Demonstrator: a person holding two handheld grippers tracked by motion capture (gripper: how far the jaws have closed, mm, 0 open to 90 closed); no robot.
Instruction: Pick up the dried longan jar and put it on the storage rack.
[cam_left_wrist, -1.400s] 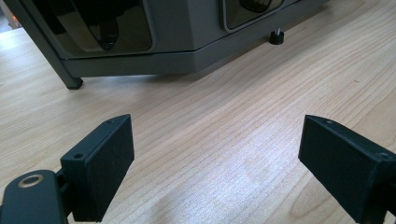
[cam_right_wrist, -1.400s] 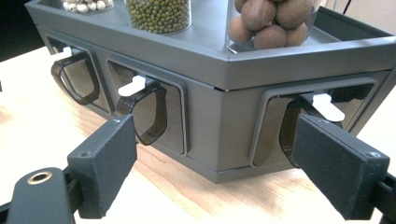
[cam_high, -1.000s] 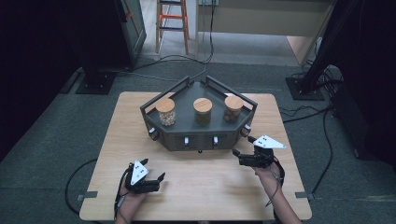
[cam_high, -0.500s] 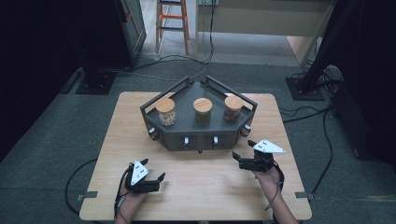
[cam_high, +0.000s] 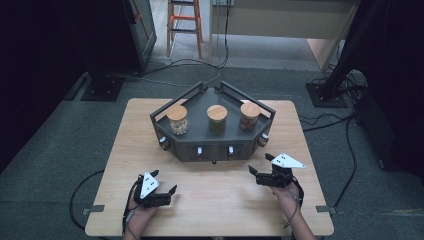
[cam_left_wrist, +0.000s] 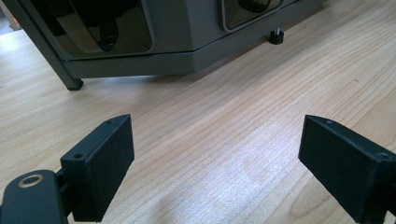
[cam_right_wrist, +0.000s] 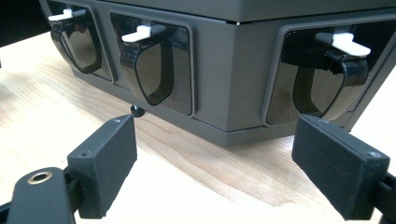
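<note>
A dark grey angular stand (cam_high: 198, 140) sits at the middle of the wooden table (cam_high: 220, 200). On its top stand three jars with wooden lids: one on the left (cam_high: 178, 120), one in the middle (cam_high: 217, 119), one on the right (cam_high: 249, 116). My left gripper (cam_high: 165, 181) (cam_left_wrist: 217, 135) rests open near the front left, its jaws wide apart over bare wood. My right gripper (cam_high: 260, 163) (cam_right_wrist: 217, 128) is open too, just before the stand's front right face. It looks at glossy black drawer handles with white tabs (cam_right_wrist: 149, 70) (cam_right_wrist: 336, 74).
The stand has a small black foot (cam_right_wrist: 137, 111) and a corner leg (cam_left_wrist: 72, 84). Cables (cam_high: 330, 120) trail over the grey floor to the right. An orange stepladder (cam_high: 185, 25) stands behind the table. Dark equipment bases (cam_high: 102, 85) flank the far side.
My right gripper has drifted a little toward the table's near edge. The left gripper has stayed put.
</note>
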